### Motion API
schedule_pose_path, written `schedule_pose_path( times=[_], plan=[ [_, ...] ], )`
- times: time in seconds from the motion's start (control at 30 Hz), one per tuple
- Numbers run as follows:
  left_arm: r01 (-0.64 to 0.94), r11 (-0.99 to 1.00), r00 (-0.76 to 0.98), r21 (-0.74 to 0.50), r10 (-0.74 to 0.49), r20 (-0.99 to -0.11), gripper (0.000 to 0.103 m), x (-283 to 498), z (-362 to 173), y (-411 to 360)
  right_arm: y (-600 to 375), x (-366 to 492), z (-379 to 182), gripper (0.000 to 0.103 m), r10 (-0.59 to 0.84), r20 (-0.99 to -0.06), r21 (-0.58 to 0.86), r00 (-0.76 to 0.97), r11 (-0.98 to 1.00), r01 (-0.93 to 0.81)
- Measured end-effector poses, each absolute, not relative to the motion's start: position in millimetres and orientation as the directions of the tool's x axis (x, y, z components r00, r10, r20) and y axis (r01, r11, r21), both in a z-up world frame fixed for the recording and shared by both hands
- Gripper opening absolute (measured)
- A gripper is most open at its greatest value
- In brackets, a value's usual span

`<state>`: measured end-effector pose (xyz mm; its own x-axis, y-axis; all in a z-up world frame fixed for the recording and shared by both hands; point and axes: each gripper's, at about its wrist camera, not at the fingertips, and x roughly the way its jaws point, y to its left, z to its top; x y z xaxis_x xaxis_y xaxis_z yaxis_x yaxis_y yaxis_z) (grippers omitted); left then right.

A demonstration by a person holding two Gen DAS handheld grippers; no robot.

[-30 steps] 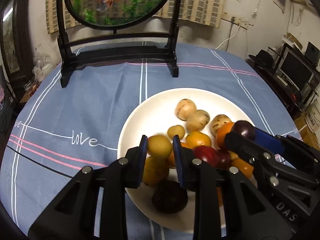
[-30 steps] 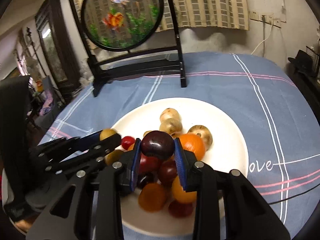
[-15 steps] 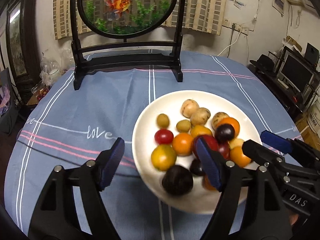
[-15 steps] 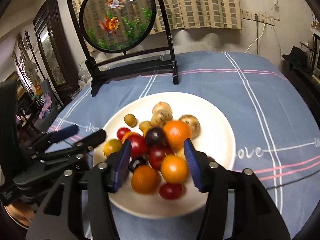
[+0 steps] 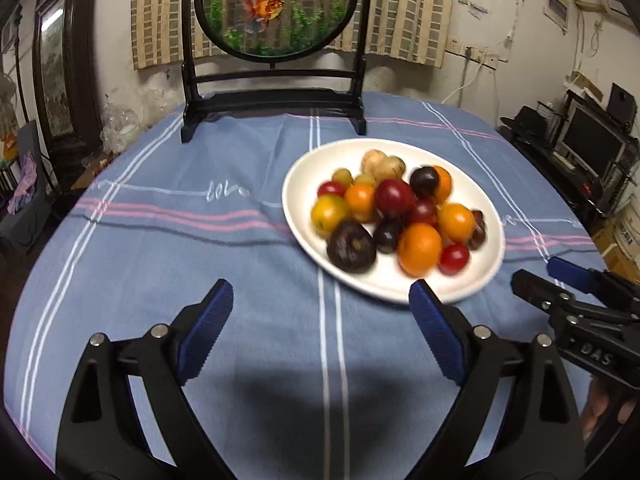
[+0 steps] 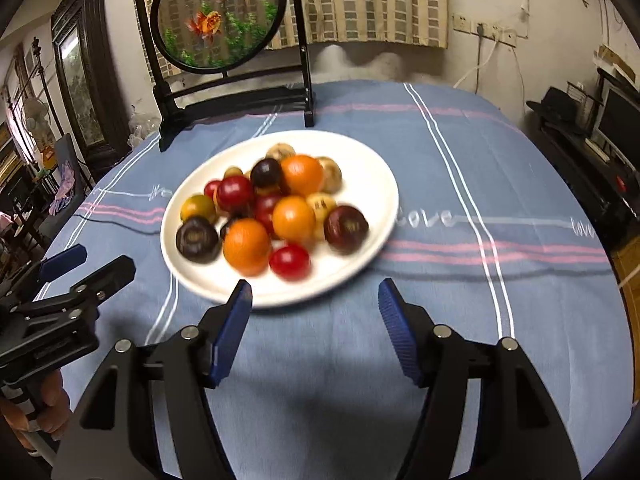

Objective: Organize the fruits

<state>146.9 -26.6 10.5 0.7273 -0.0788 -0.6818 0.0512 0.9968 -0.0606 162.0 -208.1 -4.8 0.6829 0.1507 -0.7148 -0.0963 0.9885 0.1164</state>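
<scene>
Two grippers hang over the blue cloth (image 5: 160,248) of the table, both on the near side of the plate (image 5: 304,168). All fruits (image 5: 394,216) lie heaped on this white plate. The left gripper (image 5: 322,318) has its jaws wide apart and opening, nothing between them. The right gripper (image 6: 316,306) is also opening and empty. A fish screen (image 6: 218,16) stands at the far edge.

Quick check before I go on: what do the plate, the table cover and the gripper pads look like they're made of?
Plate: likely glazed ceramic, plain white with a smooth, faintly shiny rim; could be melamine.
Table cover: woven cloth, matte blue with white and pink stripes and soft creases.
Pads: apparently blue rubber or plastic, finely ribbed, set on black hard-plastic fingers.
</scene>
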Motion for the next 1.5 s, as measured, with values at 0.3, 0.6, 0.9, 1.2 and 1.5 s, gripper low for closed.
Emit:
schedule_pose_path(
  times=[0.3, 0.6, 0.9, 1.2, 1.5],
  plan=[
    [0.058, 0.998, 0.737, -0.024, -0.059, -0.674, 0.099, 105.2, 9.6, -27.6, -211.4, 125.6, -10.1, 0.102, 0.151, -0.704, 0.168, 0.694, 0.985, -0.044],
    [0.045, 0.999, 0.720, -0.021, -0.047, -0.693, 0.100, 93.0, 3.4, -25.4, -200.3, 113.1, -12.2, 0.102, 0.128, -0.711, 0.121, 0.691, 0.991, -0.058],
    [0.026, 1.000, 0.714, -0.005, -0.022, -0.699, 0.100, 87.9, 0.4, -21.1, -203.3, 101.8, -15.6, 0.102, 0.103, -0.719, 0.097, 0.687, 0.994, -0.047],
    [0.045, 0.999, 0.708, -0.014, -0.042, -0.705, 0.100, 85.0, 0.8, -23.4, -201.9, 97.9, -18.3, 0.102, 0.115, -0.724, 0.102, 0.680, 0.993, -0.059],
    [0.077, 0.997, 0.722, -0.019, -0.069, -0.689, 0.101, 79.1, 2.1, -27.3, -200.9, 95.7, -19.3, 0.102, 0.117, -0.727, 0.100, 0.677, 0.993, -0.064]
  ],
)
